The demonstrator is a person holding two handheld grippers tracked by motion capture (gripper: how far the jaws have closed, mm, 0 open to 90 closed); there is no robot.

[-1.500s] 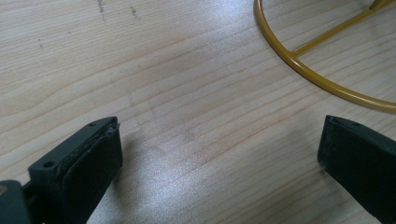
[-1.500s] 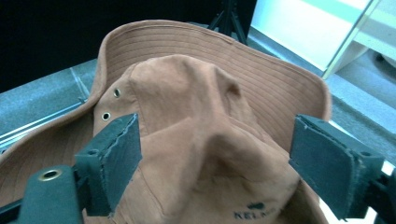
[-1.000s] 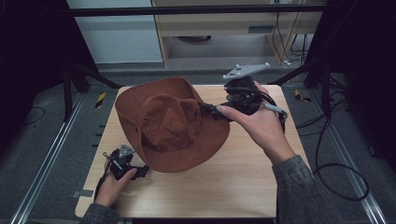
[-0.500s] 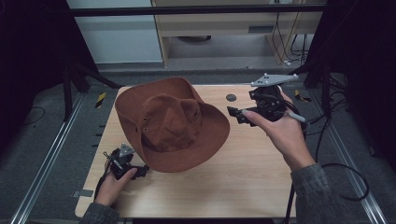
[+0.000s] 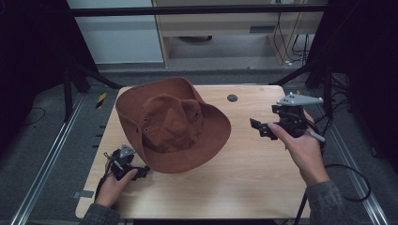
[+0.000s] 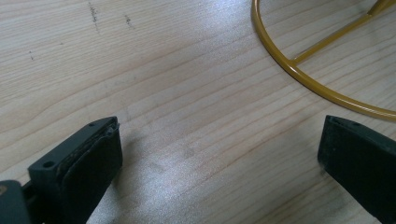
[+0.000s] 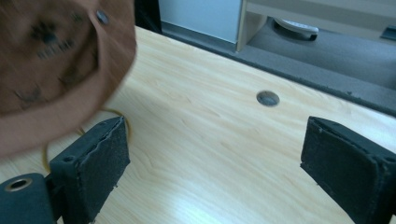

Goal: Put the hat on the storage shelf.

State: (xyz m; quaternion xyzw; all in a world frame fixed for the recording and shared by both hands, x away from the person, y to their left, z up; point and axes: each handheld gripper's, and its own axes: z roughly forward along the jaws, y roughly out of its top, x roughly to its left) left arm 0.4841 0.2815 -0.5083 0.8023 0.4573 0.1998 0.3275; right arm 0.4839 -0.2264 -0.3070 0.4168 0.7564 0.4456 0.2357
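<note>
A brown wide-brimmed hat [image 5: 173,124] rests crown-up on the left-centre of the wooden table [image 5: 244,187]. In the right gripper view its brim [image 7: 56,60] hangs at the upper left over a thin yellow wire [image 7: 127,126]. My right gripper [image 5: 263,129] is held to the right of the hat, clear of the brim and open [image 7: 215,135] with nothing between its jaws. My left gripper [image 5: 142,171] lies low at the hat's front-left edge, open [image 6: 219,135] over bare wood. A yellow wire ring [image 6: 299,74] curves just beyond it.
A round dark hole [image 5: 232,98] marks the table's far side, also seen as the hole [image 7: 268,98] ahead of the right gripper. Black frame posts stand at both sides, and a cabinet and cables lie beyond the far edge.
My right gripper has left the hat's right brim and drawn away to the right and nearer the person. The hat stays put. The left gripper has not moved.
</note>
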